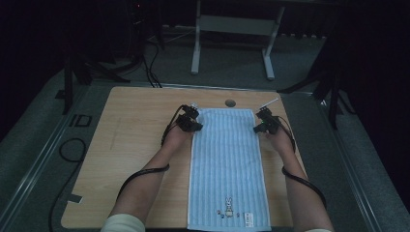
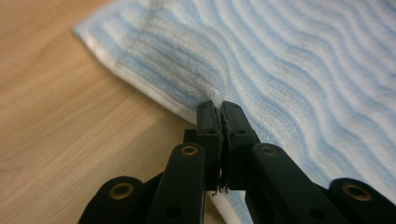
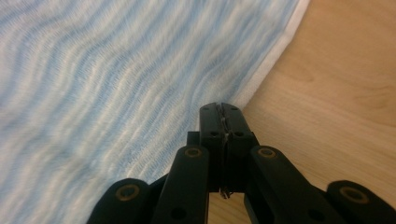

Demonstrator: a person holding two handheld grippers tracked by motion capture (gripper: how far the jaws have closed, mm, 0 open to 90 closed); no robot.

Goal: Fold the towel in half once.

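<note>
You work at one pale wooden tabletop (image 1: 130, 145) with a round hole (image 1: 230, 103) near its far edge, in a dark room with grey floor and one white frame (image 1: 232, 29) behind. One blue striped towel (image 1: 227, 164) lies flat down the middle. Your left claw (image 1: 196, 125) is clamped on the towel's left edge near the far corner; your right claw (image 1: 257, 128) is closed at its right edge, two claws in all

Towel (image 1: 227, 164): ribbed terry cloth, soft & matt; table (image 1: 130, 140): smooth wood-grain; hand-held gripper (image 2: 218, 112) jaws: black plastic.
</note>
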